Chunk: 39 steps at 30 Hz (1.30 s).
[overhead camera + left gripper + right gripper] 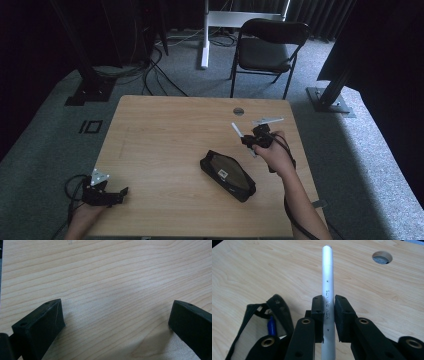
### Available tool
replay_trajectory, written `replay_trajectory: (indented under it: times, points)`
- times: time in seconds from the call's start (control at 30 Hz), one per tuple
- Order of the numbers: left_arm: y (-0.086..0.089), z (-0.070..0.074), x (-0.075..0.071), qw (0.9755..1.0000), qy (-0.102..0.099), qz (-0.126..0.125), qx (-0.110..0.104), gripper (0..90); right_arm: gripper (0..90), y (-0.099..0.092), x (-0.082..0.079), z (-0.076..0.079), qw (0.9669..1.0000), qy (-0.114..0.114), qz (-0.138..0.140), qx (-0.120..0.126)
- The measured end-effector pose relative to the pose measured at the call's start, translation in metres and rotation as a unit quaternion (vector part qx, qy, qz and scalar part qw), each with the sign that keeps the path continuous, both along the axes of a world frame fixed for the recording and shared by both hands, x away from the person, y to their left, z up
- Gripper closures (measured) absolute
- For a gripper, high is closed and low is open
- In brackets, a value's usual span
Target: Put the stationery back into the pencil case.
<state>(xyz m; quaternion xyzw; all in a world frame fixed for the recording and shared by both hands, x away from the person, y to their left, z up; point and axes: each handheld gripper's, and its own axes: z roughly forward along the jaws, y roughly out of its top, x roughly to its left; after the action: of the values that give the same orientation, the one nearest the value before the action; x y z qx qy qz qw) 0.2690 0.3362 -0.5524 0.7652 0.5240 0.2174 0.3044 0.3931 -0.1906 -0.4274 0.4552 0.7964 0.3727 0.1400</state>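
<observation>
The right gripper (329,315) is clamped on a silver-white pen (328,285), its two black pads pressing the barrel from either side. The pen runs straight up the middle of the view, printed along its barrel with "KEY POINTS". Beneath lies the pale wooden counter (262,272), with a round cable hole (382,257) at upper right. At lower left sits an open black mesh pencil case (254,327), with a blue pen (271,326) inside it.
</observation>
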Motion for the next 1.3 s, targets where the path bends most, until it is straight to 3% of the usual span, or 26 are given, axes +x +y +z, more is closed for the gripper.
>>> replay_trajectory:
  times: [0.5, 0.63, 0.7, 0.77, 1.03, 1.07, 1.3]
  points:
    - [0.000, 0.000, 0.000, 1.0000, 0.000, -0.001, 0.001, 0.1, 78.3, 0.017, -0.026, 0.014, 0.9983, -0.028, 0.051, -0.001]
    - [0.000, 0.000, 0.000, 1.0000, 0.000, -0.001, 0.001, 0.2, 78.3, 0.023, -0.032, 0.014, 0.9973, -0.031, 0.065, -0.012]
    - [0.000, 0.000, 0.000, 1.0000, 0.000, 0.000, 0.000, 0.1, 78.3, 0.025, -0.035, 0.013, 0.9966, -0.038, 0.068, -0.024]
    - [0.000, 0.000, 0.000, 1.0000, 0.000, 0.000, 0.000, 0.2, 78.3, 0.028, -0.039, 0.011, 0.9966, -0.034, 0.073, -0.014]
    - [0.000, 0.000, 0.000, 1.0000, 0.000, 0.000, 0.000, 0.1, 78.3, 0.037, -0.051, 0.003, 0.9946, -0.037, 0.095, -0.019]
    - [0.000, 0.000, 0.000, 1.0000, 0.000, -0.001, 0.002, 0.2, 78.3, 0.039, -0.054, 0.000, 0.9941, -0.033, 0.102, -0.010]
    - [0.000, 0.000, 0.000, 1.0000, 0.000, 0.000, 0.000, 0.1, 78.3, 0.045, -0.060, -0.015, 0.9930, -0.026, 0.113, -0.023]
